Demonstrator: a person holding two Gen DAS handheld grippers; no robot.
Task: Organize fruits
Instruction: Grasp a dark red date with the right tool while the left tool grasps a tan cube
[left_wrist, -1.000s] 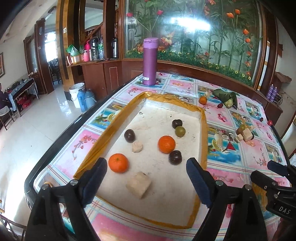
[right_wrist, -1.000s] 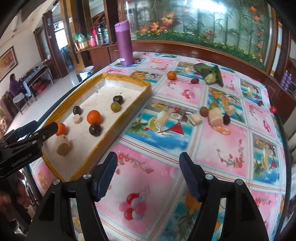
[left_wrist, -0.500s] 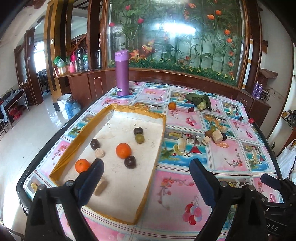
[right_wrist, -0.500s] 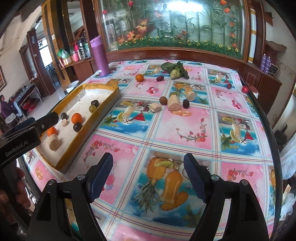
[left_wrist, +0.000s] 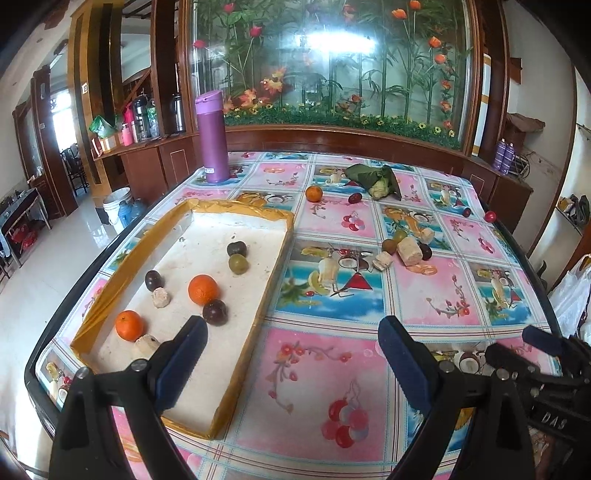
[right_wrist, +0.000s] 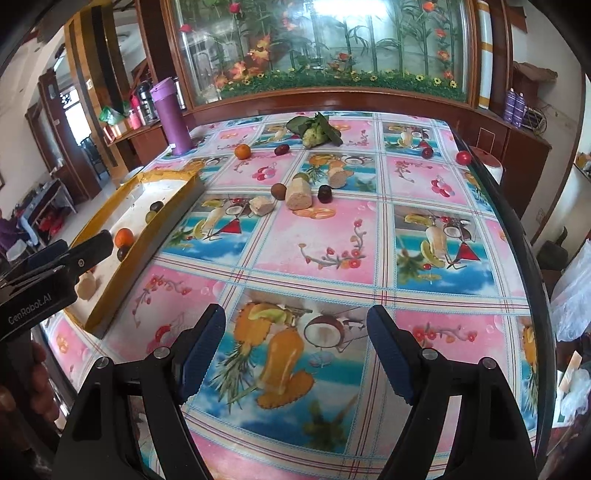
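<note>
Left gripper (left_wrist: 291, 354): black frame, ribbed blue pads, jaws spread wide after opening further, nothing between them. Right gripper (right_wrist: 295, 350): same build, jaws apart, empty, above glossy printed tablecloth (right_wrist: 332, 240). Shallow rectangular tray (left_wrist: 273, 254), chalky white floor, yellow taped rim, just ahead-left of left gripper; inside: two glossy oranges (left_wrist: 202, 289), dark round fruits, one green, pale rough chunks. Loose cluster (right_wrist: 295, 194) well beyond right gripper: cut beige cylinders, brown and dark plums, possibly. Farther off: lone orange (right_wrist: 242, 151), leafy cauliflower (right_wrist: 314, 133), smooth purple flask (left_wrist: 212, 136).
</note>
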